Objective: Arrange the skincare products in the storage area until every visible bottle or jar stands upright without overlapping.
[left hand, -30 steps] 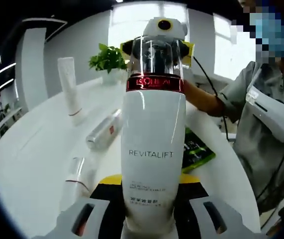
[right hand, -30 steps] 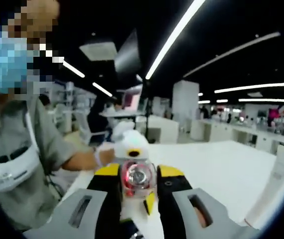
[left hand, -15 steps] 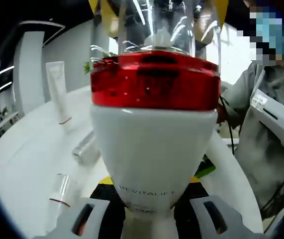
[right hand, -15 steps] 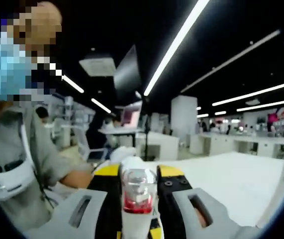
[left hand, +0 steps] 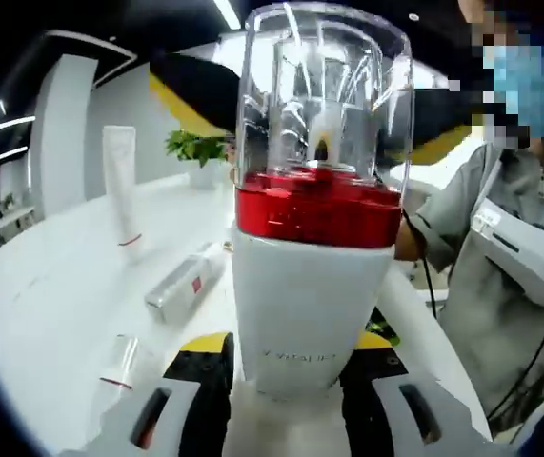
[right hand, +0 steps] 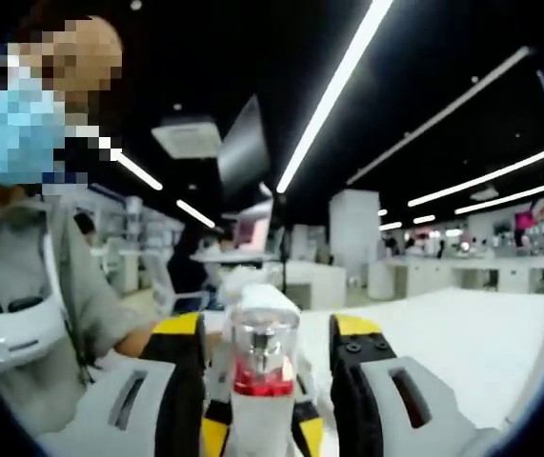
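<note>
Now left hand-held gripper (left hand: 286, 405) clamps pump bottle (left hand: 312, 286), right hand-held gripper (right hand: 264, 405) spread apart around it

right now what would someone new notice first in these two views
The white bottle with a red band and clear cap looms in the middle of the left gripper view, standing between that gripper's jaws. The same bottle stands between the right gripper's jaws too. Behind it on the white table a silver bottle lies on its side and a white tube stands upright.
</note>
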{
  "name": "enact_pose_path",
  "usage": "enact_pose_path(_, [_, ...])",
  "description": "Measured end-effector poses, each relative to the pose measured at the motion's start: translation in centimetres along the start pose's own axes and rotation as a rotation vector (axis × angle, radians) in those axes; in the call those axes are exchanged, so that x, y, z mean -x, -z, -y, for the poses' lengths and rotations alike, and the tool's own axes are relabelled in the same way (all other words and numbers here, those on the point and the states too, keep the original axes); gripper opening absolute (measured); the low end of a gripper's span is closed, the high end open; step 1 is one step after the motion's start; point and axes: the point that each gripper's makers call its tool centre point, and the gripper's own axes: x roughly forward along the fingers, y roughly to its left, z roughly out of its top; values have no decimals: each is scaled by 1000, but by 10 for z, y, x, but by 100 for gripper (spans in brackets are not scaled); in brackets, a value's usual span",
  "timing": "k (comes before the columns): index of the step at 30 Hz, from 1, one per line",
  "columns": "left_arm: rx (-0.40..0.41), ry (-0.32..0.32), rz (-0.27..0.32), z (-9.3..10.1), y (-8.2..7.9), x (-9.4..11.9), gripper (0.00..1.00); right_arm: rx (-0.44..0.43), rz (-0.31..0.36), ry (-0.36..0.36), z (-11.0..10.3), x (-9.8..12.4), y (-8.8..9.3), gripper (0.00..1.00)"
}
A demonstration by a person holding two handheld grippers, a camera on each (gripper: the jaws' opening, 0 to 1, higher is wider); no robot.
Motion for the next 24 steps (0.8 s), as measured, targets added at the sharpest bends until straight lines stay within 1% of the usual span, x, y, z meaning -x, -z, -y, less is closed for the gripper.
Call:
enact_pose_path(2, [-20, -14, 0, -1, 0, 2, 47, 2, -36, -9, -2, 0, 10, 51])
enact_pose_path(3, [-34, -21, -1, -2, 0, 3, 47, 2, -65, -13, -3, 0, 17, 51])
enact_pose_path(4, [-36, -23, -2, -2, 1, 3, 47, 1, -73, -15, -3, -1, 21, 51])
enact_pose_path(6, [-37, -26, -4, -3, 1, 3, 45, 22, -70, -12, -5, 0, 24, 49])
enact_pose_path(7, [-33, -25, -1, -3, 0, 3, 43, 28, -50, -14, -5, 1, 23, 48])
enact_pose_path(10, [-32, -10, -1, 1, 1, 2, 39, -1, -55, -23, -4, 1, 26, 43])
enact_pose_path(11, [-36, -9, -4, 2, 1, 2, 38, -13, -68, -25, -5, 1, 29, 41])
enact_pose_path(12, [-39, -8, -4, 3, 1, 2, 37, -28, -112, -27, -5, 1, 38, 40])
enact_pose_path(14, [-46, -1, -5, 4, 1, 2, 34, -39, -156, -19, -4, 1, 47, 39])
enact_pose_path(15, [-51, 4, -6, 5, 2, 2, 33, -44, -161, -25, -5, 0, 49, 39])
enact_pose_path(17, [-53, -2, -8, 4, 1, 3, 33, -56, -166, -49, -8, -1, 53, 36])
enact_pose_path(18, [-50, -7, -12, 4, 1, 3, 33, -25, -166, -85, -12, -3, 54, 35])
enact_pose_path(20, [-49, -9, -16, 5, 2, 3, 33, -30, -172, -66, -11, -3, 55, 31])
enact_pose_path(21, [-49, -9, -17, 5, 1, 3, 33, -27, -171, -40, -7, -2, 54, 29])
enact_pose_path(24, [-41, -15, -20, 4, 1, 3, 33, -36, -180, -45, -8, -1, 55, 29])
